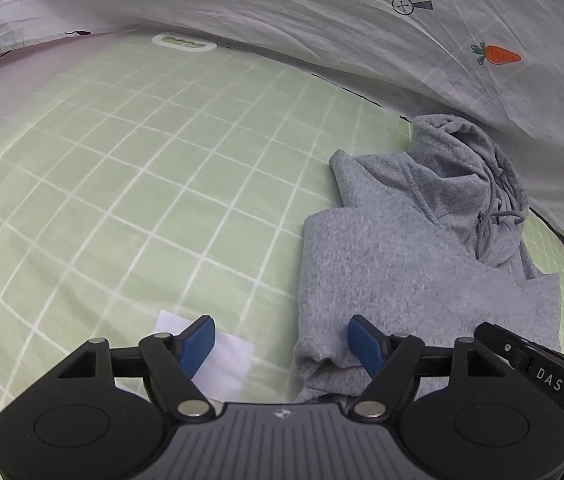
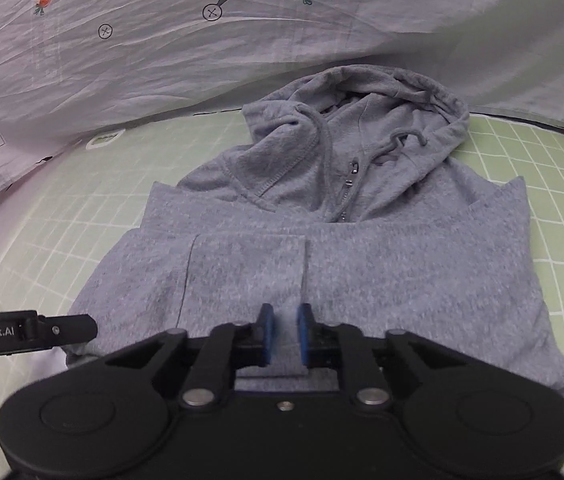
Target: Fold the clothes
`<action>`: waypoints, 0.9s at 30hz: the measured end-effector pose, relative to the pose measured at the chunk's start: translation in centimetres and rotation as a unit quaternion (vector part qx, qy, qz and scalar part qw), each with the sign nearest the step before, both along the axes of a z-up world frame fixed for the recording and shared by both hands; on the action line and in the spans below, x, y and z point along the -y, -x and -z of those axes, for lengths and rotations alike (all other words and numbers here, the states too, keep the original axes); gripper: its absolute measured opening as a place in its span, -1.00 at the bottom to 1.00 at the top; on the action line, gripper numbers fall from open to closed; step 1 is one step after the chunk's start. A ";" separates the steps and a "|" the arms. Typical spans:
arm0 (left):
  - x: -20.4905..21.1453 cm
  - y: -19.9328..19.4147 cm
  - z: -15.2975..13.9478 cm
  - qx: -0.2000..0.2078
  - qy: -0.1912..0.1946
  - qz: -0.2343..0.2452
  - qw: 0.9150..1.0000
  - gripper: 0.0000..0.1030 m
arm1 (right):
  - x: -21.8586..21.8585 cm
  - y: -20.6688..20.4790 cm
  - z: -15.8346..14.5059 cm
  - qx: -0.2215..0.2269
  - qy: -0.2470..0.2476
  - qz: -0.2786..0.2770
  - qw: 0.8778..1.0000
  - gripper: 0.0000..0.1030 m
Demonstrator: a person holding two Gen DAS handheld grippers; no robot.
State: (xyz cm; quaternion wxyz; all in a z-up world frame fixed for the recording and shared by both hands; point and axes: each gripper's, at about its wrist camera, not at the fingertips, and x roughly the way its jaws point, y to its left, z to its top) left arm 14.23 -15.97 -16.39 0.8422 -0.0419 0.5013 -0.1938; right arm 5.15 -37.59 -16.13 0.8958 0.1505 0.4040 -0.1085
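A grey zip hoodie (image 2: 362, 256) lies partly folded on the green grid mat (image 2: 554, 224), hood at the far end, both sleeves folded in across the body. My right gripper (image 2: 284, 334) is over its near middle, blue pads nearly shut with grey sleeve fabric between them. In the left wrist view the hoodie (image 1: 410, 248) lies to the right. My left gripper (image 1: 282, 344) is open at the hoodie's near left corner, its right finger over the fabric, its left finger over a white paper (image 1: 222, 360). It holds nothing.
A white wrinkled sheet (image 1: 322, 12) printed with carrots rises behind the mat (image 1: 130, 168). A white plastic handle (image 1: 184, 42) sits at the mat's far edge. The left gripper's side (image 2: 30, 332) shows at the left of the right wrist view.
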 end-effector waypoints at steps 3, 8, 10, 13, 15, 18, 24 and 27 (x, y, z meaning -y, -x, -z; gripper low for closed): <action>0.2 0.1 -0.4 0.008 0.010 0.005 1.000 0.45 | 0.8 0.7 -0.6 0.017 -0.017 0.007 1.000 -0.90; 0.9 0.4 -1.5 0.029 0.028 0.025 0.999 0.45 | 2.1 2.5 -3.4 0.050 0.008 0.040 0.998 -0.90; 1.1 0.5 -2.0 0.037 0.035 0.032 0.998 0.45 | 3.3 3.6 -4.8 0.063 0.020 0.056 0.996 -0.90; 1.6 0.7 -2.1 0.042 0.037 0.043 0.998 0.49 | 5.8 5.0 -5.6 0.053 0.036 0.090 0.994 -0.90; 1.9 0.8 -1.9 0.040 0.031 0.048 0.998 0.49 | 7.6 5.8 -5.4 0.035 0.051 0.118 0.991 -0.90; 2.4 1.0 -1.5 0.036 0.023 0.057 0.997 0.49 | 9.8 6.6 -4.5 0.006 0.044 0.152 0.987 -0.89; 3.4 1.3 -0.7 0.030 0.007 0.074 0.997 0.49 | 10.1 7.2 -2.5 -0.038 0.045 0.175 0.983 -0.35; 3.8 1.5 -0.3 0.028 -0.003 0.083 0.996 0.50 | 9.8 7.4 -1.6 -0.051 0.040 0.174 0.983 -0.28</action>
